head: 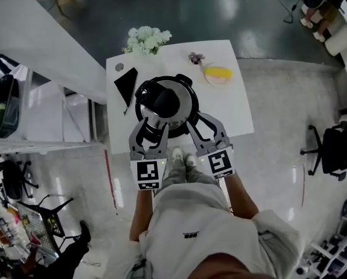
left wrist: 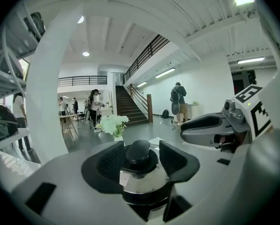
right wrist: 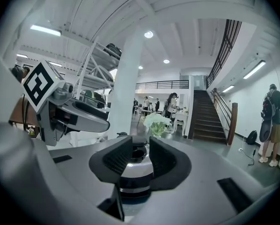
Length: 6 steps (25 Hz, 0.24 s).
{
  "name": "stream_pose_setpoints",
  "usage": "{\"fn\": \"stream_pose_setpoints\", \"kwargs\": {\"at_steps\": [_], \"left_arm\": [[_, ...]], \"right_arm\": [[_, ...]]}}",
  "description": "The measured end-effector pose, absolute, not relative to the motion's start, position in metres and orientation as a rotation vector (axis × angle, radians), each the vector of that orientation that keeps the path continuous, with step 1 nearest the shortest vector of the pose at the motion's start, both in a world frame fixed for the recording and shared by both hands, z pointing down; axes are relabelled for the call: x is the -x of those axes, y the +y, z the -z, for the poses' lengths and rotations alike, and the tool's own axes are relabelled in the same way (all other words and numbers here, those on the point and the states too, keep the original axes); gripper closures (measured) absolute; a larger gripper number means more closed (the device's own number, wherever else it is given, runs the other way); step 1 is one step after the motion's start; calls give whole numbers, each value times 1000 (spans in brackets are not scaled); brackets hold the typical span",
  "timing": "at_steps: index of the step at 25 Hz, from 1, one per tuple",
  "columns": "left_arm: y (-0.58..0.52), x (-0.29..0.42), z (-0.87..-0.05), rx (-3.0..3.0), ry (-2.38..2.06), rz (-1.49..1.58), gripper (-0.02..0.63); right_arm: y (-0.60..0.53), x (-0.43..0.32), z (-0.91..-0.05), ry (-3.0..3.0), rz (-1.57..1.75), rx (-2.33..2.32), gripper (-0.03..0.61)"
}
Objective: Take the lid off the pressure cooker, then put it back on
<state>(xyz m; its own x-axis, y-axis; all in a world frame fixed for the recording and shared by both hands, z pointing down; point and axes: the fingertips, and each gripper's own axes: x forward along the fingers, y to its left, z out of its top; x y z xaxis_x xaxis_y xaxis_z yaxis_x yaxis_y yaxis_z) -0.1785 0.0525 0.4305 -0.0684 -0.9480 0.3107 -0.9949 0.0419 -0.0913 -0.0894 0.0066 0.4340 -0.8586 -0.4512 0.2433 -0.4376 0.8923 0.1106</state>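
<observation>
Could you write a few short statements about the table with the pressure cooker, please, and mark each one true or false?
1. The lid sits on the pressure cooker. True.
2. The yellow item lies to the left of the cooker. False: it lies on a round plate to the cooker's right, towards the far side of the table.
3. White flowers stand at the table's far left corner. True.
4. Only one tool is close to the cooker. False: the left tool and the right tool are both at its near side.
</observation>
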Motion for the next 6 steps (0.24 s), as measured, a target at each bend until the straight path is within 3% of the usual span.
{"fn": "stream_pose_setpoints", "kwargs": {"at_steps": [6], "left_arm": [[56, 158, -424, -1996, -2196, -458, 374]], "right_arm": [[3, 70, -438, -2797, 43, -644, 468]]}}
